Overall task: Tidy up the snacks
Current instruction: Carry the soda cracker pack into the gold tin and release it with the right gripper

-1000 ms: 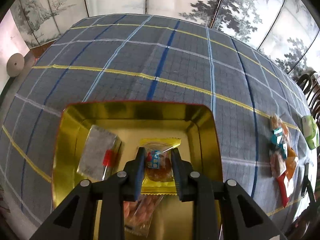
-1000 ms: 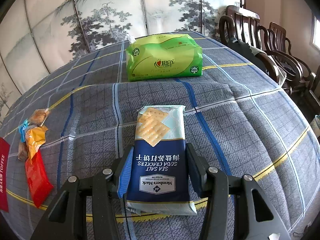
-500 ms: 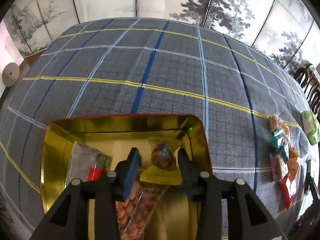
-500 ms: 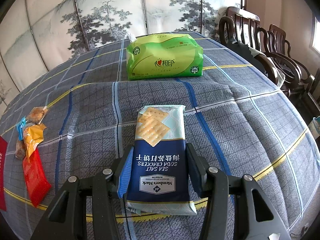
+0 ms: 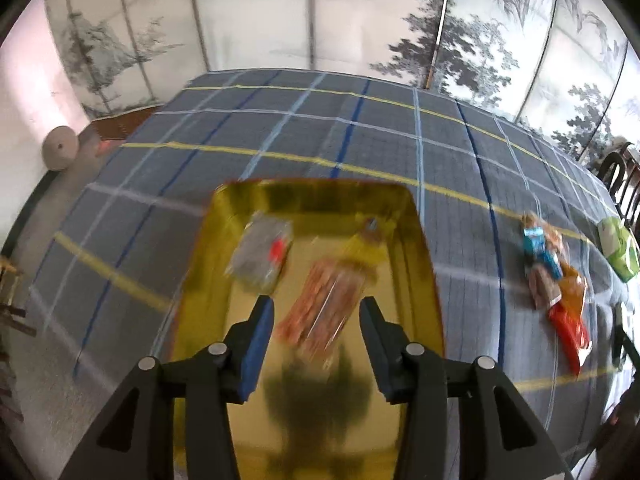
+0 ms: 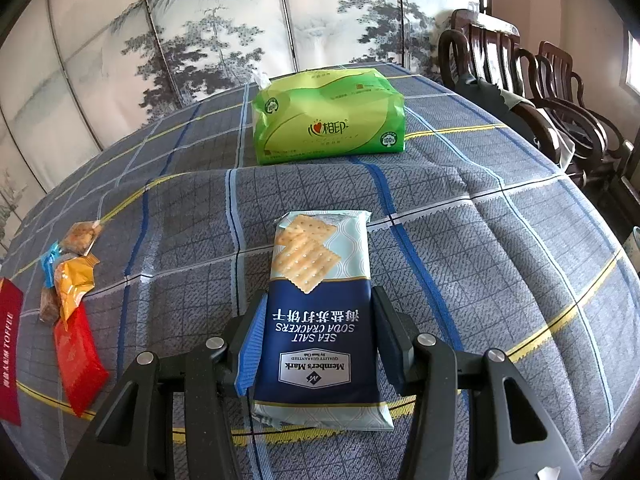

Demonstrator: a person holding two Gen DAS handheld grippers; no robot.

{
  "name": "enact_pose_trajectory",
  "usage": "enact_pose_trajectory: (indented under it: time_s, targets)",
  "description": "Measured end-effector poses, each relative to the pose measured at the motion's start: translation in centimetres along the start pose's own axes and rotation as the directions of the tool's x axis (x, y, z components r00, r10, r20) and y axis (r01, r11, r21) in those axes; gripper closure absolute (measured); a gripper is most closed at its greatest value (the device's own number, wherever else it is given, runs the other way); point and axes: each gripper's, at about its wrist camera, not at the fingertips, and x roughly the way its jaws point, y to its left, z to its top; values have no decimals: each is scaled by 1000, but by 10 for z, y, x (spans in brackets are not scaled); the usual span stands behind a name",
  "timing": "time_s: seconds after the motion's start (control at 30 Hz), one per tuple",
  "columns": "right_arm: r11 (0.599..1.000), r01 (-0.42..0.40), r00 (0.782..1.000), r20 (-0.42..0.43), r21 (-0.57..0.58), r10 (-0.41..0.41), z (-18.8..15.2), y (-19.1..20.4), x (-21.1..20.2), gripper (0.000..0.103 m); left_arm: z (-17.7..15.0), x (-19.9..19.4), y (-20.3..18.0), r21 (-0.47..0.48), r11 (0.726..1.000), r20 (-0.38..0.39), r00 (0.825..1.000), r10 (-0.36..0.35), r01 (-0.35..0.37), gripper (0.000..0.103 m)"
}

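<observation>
My left gripper [image 5: 316, 312] hangs over the gold tray [image 5: 312, 190], its jaws opening with nothing between them. In the blurred tray lie a grey packet [image 5: 260, 256], a clear packet of reddish nuts [image 5: 328, 308] and a yellow-wrapped sweet [image 5: 366, 240]. In the right wrist view my right gripper [image 6: 318, 294] is shut on a blue and white soda cracker pack [image 6: 320, 304], its pads against the pack's long sides. The pack rests on the plaid tablecloth.
A small pile of wrapped snacks [image 5: 556, 280] lies on the cloth right of the tray, with its orange sweet [image 6: 74, 276] and red packet [image 6: 78, 360] left of the crackers. A green tissue pack [image 6: 328, 120] sits behind. Wooden chairs [image 6: 540, 88] stand at the far right.
My left gripper let go of the yellow-wrapped sweet in the tray, opened, and drew back and up. The right gripper and cracker pack stayed still.
</observation>
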Motion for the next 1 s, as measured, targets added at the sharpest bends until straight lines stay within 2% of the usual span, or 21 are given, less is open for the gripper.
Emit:
enact_pose_trajectory:
  time_s: [0.13,0.27,0.43,0.57,0.73,0.83,0.9,1.0]
  targets:
    - [1000,-12,1000,-5,-18,12,-4,-1,-5,56,-33,-30,14,-35,999,52,998,34,-32,58]
    - [999,-49,999,-13,-12,49,-14,3,-18,57,-64,-52,29,-60,998,79,997,7,-2,58]
    - [993,-110,994,17,-32,111,-27,24,-51,57,-82,-68,30,-19,1000,104,995,15,-13,58]
    - [978,-202,979,29,-53,203,-30,50,-79,57,-87,-78,28,2,1000,112,994,13,-13,57]
    - [929,-347,936,14,-128,351,-29,113,-112,57,-90,-89,33,15,997,178,981,72,-76,48]
    - [880,-430,901,-33,-201,433,-33,166,-123,57,-90,-90,41,6,997,184,980,73,-76,48]
    - [842,-483,874,-70,-241,481,-36,200,-128,57,-90,-88,44,6,997,174,982,79,-81,48]
    - [773,-572,819,-148,-273,554,-40,252,-129,57,-90,-83,50,7,996,157,984,84,-86,48]
